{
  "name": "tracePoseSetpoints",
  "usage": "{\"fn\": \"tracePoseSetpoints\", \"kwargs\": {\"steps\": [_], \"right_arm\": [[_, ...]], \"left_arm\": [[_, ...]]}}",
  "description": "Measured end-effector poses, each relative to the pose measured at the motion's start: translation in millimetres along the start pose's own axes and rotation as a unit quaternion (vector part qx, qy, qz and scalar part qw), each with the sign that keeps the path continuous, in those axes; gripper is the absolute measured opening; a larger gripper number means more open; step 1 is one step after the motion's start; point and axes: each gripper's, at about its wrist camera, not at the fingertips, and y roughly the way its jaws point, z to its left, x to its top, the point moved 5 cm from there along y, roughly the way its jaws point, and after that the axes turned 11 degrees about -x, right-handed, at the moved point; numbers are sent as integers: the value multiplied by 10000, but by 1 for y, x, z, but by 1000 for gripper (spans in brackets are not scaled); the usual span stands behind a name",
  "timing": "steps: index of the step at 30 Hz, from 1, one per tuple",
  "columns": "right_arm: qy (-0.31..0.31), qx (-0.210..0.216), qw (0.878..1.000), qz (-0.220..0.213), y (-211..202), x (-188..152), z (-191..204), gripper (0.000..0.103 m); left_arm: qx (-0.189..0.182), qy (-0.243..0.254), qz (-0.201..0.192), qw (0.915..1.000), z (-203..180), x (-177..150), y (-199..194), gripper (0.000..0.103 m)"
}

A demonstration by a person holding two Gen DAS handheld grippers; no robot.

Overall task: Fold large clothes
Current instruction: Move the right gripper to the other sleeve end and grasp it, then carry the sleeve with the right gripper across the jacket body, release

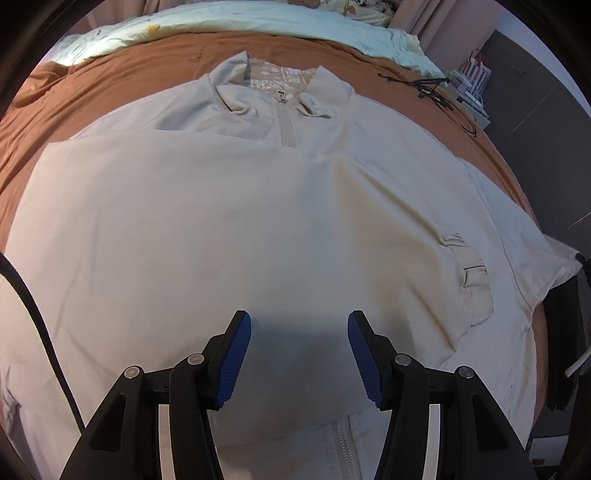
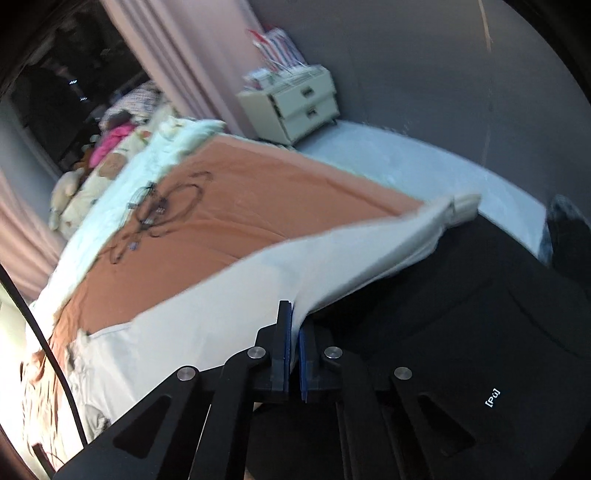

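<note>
Lying spread on a rust-brown bedsheet [image 1: 110, 77], zip front up and collar toward the far end of the bed: a large beige jacket [image 1: 207, 221], one sleeve already folded across the chest so that its gathered cuff [image 1: 474, 280] is resting near the opposite side.

Hovering above the lower front, near the zip [image 1: 341, 443]: the left gripper [image 1: 299, 332], jaws standing apart, nothing between the blue pads [image 1: 236, 354], not touching the cloth. Probably waiting there to press or pin the body while the other side is being handled.

Clenching a fold of the jacket's other sleeve [image 2: 369, 258] between closed pads: the right gripper [image 2: 294, 354], holding the cloth up off the bed edge, the sleeve's cuff [image 2: 463, 208] trailing out past the mattress. Apparently pinching mid-sleeve so as to be carrying it inward over the body, matching the first fold.

Sitting clear of the work: a tangle of black cable [image 2: 162, 210] on the sheet, a pale quilt [image 1: 221, 22] pushed to the head of the bed, a small drawer unit [image 2: 295, 107] against the wall.
</note>
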Motion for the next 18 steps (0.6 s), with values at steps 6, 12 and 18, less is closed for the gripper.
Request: {"fn": "tracePoseSetpoints", "kwargs": {"steps": [6, 12, 18], "right_arm": [[-423, 473, 9964, -554, -68, 4, 59, 0], [-961, 1055, 9859, -873, -134, -12, 136, 0], [-1513, 1525, 9720, -949, -175, -49, 208, 0]], "left_arm": [[-13, -83, -208, 9997, 10, -5, -32, 57], [6, -204, -452, 9988, 25, -14, -74, 57], [52, -262, -673, 9974, 39, -27, -116, 57]]}}
